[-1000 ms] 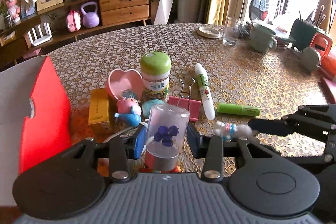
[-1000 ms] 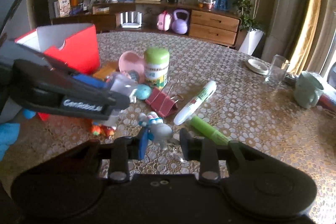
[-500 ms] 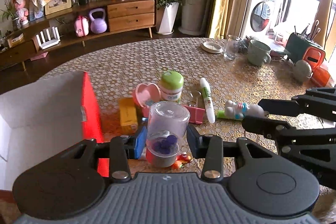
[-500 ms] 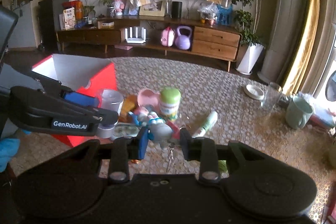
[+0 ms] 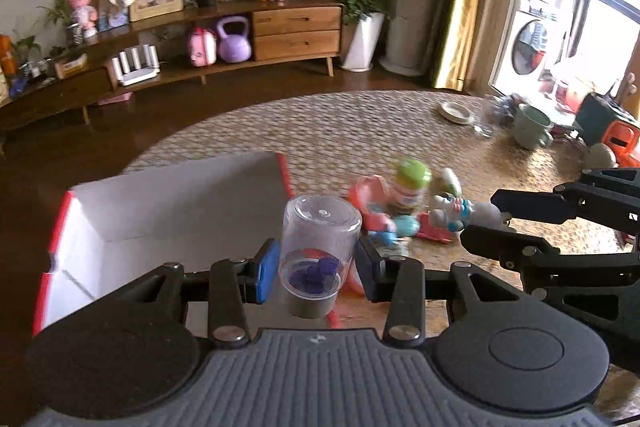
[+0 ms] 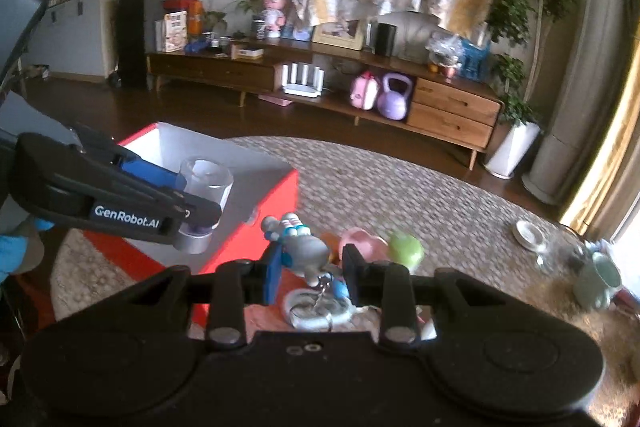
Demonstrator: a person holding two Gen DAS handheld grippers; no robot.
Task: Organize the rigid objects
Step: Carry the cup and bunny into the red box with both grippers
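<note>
Patterned cloth covers the round surface (image 5: pixel 360 131), which carries everything else. Largest on it is a red box (image 5: pixel 168 211) with a pale inside, open at the top, at the left side. Right of the box lies a blurred cluster: a pink heart-shaped dish (image 5: pixel 370 191), a green-capped bottle (image 5: pixel 412 181) and smaller toys whose details cannot be made out. A pale green mug (image 5: pixel 530 127) stands well apart at the far right edge.

The left tongs (image 5: pixel 316 267) are closed on a clear plastic jar (image 5: pixel 318 247) with a grey lid at its lower end and small purple pieces inside; the jar hangs over the near right corner of the box. The right tongs (image 6: pixel 310 269) are closed on a small grey figurine (image 6: pixel 300 245) with a keyring (image 6: pixel 316 307) dangling below it, held above the cluster, just beside the box.
</note>
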